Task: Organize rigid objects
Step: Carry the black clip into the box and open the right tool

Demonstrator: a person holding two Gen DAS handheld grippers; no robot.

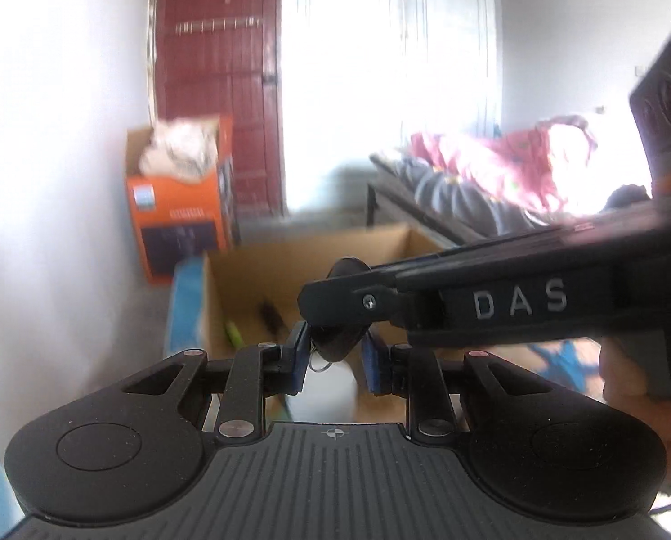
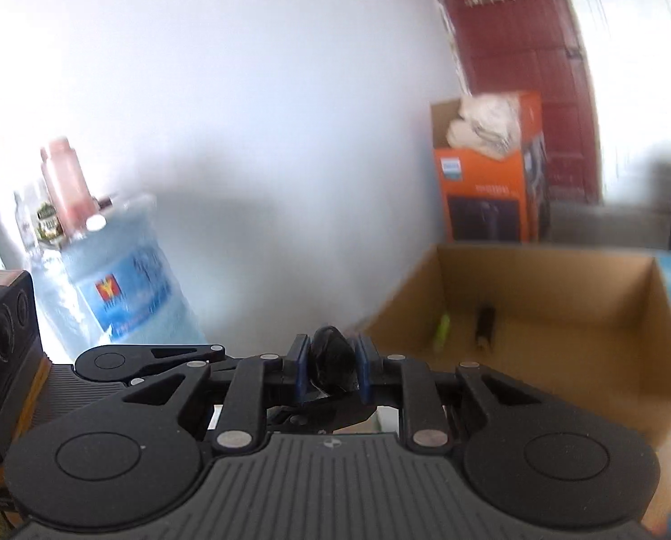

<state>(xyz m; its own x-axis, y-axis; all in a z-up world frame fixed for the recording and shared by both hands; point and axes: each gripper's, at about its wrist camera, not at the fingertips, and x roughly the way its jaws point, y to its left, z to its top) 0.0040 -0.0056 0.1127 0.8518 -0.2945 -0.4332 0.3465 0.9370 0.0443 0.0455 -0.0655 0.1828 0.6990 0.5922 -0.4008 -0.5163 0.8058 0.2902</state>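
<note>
Open brown cardboard box on the floor ahead, holding a slim yellow-green stick-like item and a dark cylindrical object side by side on its bottom. Behind it, against the wall, an orange printed carton stuffed with crumpled whitish material. Small glossy black rounded object pinched between the blue pads of the right gripper, up in the air short of the box. Left gripper nearly closed around the same dark object; pad contact unclear. Large blue water jug at the far left.
</note>
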